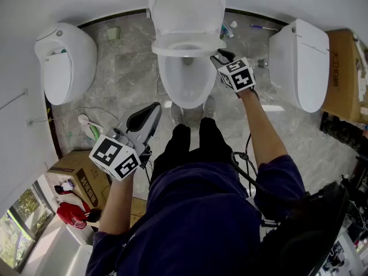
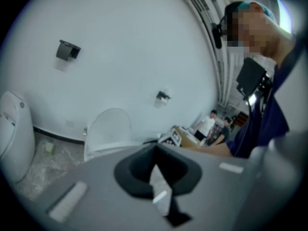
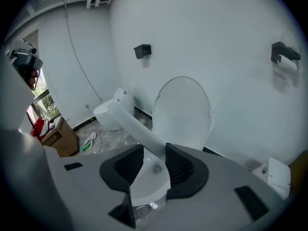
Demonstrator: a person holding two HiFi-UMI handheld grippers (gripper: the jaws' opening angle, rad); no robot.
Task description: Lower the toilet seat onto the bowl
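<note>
The right gripper (image 1: 222,56) straddles the right edge of the half-lowered toilet seat (image 1: 172,51), jaws apart, seemingly steering it toward the bowl (image 1: 185,92). The left gripper (image 1: 150,114) idles, jaws together.

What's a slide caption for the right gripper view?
Right gripper, jaws open, straddles the rim of the tilted toilet seat; lid upright behind.

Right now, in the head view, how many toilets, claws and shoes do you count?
Toilets: 3
Claws: 2
Shoes: 2
Total: 7
</note>
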